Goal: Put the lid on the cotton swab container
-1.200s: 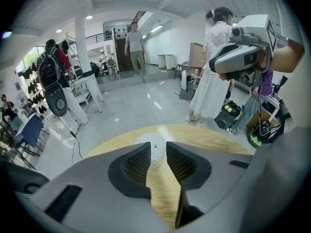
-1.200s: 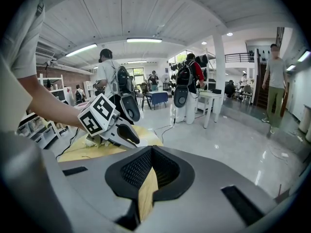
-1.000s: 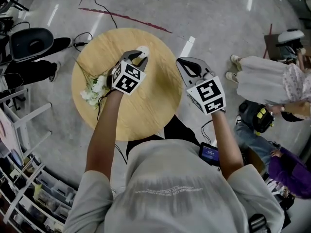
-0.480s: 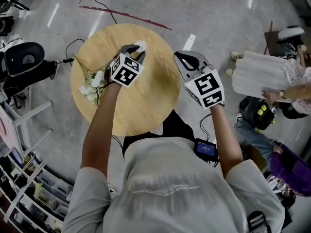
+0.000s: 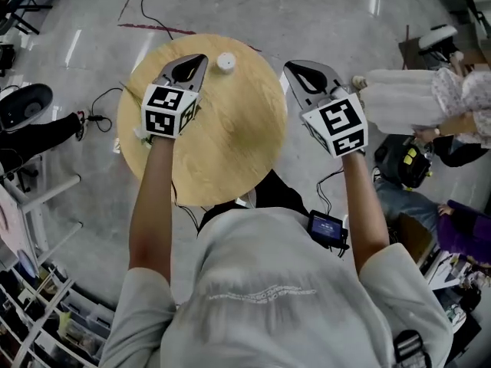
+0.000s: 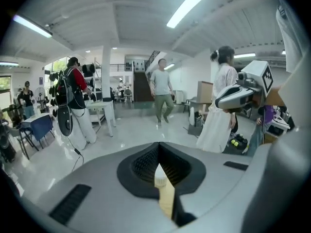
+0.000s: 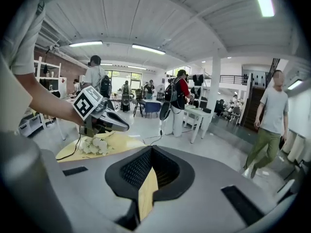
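Observation:
A small white round cotton swab container [image 5: 225, 62] stands free on the far part of the round wooden table [image 5: 230, 144], its top white and closed-looking. My left gripper [image 5: 196, 60] hovers just left of it, shut, with nothing held. Through the slit under its closed tips the left gripper view shows the container [image 6: 159, 174]. My right gripper [image 5: 304, 73] hangs at the table's right edge, shut and empty. In the left gripper view the jaws [image 6: 158, 144] meet; in the right gripper view the tips [image 7: 151, 149] also meet. The left gripper [image 7: 119, 125] shows over the table there.
White flowers [image 7: 95, 146] lie at the table's left side, mostly hidden under my left gripper in the head view. A person in white [image 5: 414, 98] stands close to the right. Cables [image 5: 100, 117] and a black seat [image 5: 19, 106] are on the floor at left.
My left gripper has let go of the white container and drawn back to the left, its jaws now closed. The container stays on the table. My right gripper barely moved.

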{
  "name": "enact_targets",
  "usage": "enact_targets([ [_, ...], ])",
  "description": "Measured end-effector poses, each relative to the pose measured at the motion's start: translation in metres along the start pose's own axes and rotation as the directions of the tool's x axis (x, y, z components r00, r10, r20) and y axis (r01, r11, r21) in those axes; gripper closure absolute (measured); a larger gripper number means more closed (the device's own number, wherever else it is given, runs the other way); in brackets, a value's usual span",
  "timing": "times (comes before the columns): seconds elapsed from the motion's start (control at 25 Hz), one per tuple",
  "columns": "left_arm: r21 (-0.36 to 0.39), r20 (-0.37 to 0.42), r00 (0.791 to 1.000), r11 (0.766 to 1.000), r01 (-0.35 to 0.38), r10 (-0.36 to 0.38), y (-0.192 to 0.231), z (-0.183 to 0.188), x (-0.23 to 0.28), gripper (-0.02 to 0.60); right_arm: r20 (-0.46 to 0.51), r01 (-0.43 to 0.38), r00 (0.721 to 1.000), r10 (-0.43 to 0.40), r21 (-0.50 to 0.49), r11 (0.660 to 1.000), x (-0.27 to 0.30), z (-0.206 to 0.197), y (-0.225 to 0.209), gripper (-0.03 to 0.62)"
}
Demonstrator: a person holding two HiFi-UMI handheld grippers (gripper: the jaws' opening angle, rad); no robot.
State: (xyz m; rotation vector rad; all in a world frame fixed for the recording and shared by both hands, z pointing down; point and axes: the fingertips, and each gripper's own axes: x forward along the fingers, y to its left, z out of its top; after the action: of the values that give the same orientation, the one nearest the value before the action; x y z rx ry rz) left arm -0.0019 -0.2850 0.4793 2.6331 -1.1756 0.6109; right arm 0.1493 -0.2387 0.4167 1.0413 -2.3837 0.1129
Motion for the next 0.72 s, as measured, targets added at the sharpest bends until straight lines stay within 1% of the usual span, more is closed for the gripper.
enact_targets([
  [0.12,0.039,0.08,0.997,0.999,-0.013,0.01,-0.001,0.025,-0.044,0.565,0.036,0.052,0.998,-0.05,-0.049,0.997,-0.024,0.03,0.015,0.568],
  [0.24,0.099,0.128,0.992,0.995,-0.024,0.011,-0.009,0.042,-0.086,0.565,0.079,0.112,0.991,-0.106,-0.081,0.99,-0.049,0.056,0.032,0.568],
  [0.4,0.17,0.199,0.98,0.984,-0.059,0.024,-0.01,0.06,-0.149,0.565,0.148,0.168,0.978,-0.149,-0.125,0.978,-0.074,0.095,0.072,0.568],
  [0.56,0.198,0.254,0.967,0.976,-0.086,0.034,-0.007,0.072,-0.208,0.563,0.218,0.212,0.959,-0.178,-0.14,0.967,-0.097,0.128,0.117,0.568],
  [0.72,0.218,0.283,0.958,0.971,-0.102,0.037,-0.018,0.078,-0.256,0.563,0.262,0.242,0.944,-0.202,-0.13,0.961,-0.123,0.146,0.153,0.568],
])
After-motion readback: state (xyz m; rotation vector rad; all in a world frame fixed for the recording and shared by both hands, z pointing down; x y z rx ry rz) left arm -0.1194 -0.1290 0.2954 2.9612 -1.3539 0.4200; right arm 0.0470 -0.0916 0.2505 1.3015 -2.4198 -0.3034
